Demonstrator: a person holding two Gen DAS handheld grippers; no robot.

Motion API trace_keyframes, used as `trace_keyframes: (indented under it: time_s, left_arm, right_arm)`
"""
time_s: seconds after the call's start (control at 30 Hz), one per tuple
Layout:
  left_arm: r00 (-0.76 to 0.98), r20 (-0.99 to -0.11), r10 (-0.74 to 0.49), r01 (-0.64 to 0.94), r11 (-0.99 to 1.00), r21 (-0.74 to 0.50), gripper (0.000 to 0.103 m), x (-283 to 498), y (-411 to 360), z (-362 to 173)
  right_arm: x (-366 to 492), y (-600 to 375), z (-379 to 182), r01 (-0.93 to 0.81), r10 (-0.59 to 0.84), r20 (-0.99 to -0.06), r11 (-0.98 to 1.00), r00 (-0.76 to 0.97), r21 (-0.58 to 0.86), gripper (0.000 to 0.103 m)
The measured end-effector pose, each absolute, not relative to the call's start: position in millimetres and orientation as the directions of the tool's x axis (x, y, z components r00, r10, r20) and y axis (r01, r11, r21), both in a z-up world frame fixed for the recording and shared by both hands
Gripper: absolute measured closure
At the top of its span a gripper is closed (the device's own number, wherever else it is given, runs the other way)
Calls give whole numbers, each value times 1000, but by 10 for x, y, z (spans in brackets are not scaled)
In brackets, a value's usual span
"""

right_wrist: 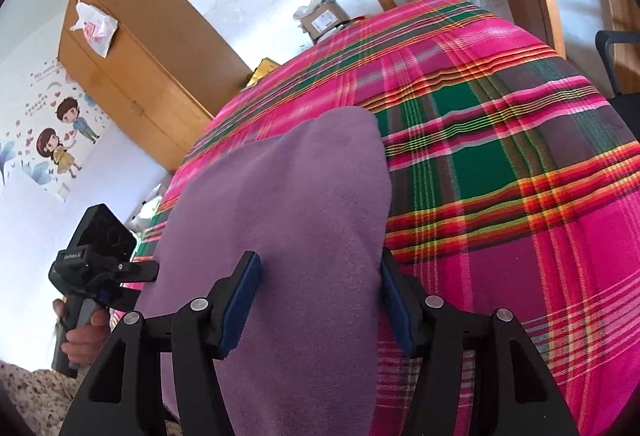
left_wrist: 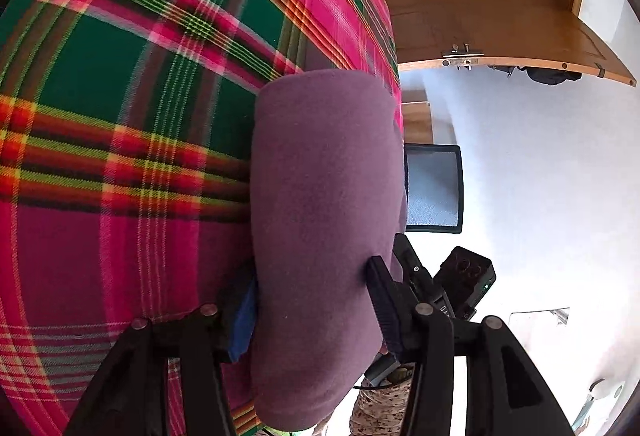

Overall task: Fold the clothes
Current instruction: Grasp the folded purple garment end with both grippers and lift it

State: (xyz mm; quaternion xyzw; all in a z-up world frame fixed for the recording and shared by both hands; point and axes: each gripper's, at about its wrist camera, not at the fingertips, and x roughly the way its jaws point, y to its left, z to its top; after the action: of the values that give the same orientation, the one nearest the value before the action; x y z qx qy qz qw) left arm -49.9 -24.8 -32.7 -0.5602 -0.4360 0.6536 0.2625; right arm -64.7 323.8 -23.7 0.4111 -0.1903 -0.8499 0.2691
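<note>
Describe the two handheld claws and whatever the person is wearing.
Both claws, left claw and right claw, are black, angular frames with silver rivets and blue finger pads. Each carries a boxy black camera on top. The sleeve is pale with small dark speckles.

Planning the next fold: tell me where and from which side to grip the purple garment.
Grip the purple garment at its near edge, one gripper at each near corner, coming in from the person's side. It lies as a long folded strip on the plaid blanket, running away from both grippers, so that edge is probably easiest to reach.
</note>
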Motion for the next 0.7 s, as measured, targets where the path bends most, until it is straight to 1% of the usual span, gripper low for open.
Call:
trace_keyframes:
  time_s: [0.03, 0.1, 0.2, 0.33, 0.47, 0.7]
  left_arm:
    - [-234, -504, 831, 145, -483, -864, 52, -501, -242, -328]
    - [-233, -504, 831, 141, -484, -863, 53, -503, -241, -323]
    - [-229, -504, 833, 131, -487, -864, 57, -507, -258, -308]
    - [-224, -503, 835, 116, -490, -864, 61, -511, -280, -287]
    - [-222, -500, 837, 99, -491, -865, 65, -515, -312, -256]
    - [-254, -496, 830, 61, -499, -865, 67, -562, -461, -89]
  right_arm:
    - [-645, 3228, -247, 301, -621, -596, -777, -509, 552, 52]
    - [-640, 3211, -262, 303, -630, -592, -770, -503, 562, 53]
    - [-621, 3205, -262, 296, -640, -583, -760, -500, 579, 64]
    - [-591, 3168, -216, 299, -642, -579, -758, -503, 580, 71]
    - [-558, 3128, -144, 305, -652, -562, -747, -508, 591, 72]
    - [-479, 3022, -79, 300, -670, -529, -724, -520, 622, 74]
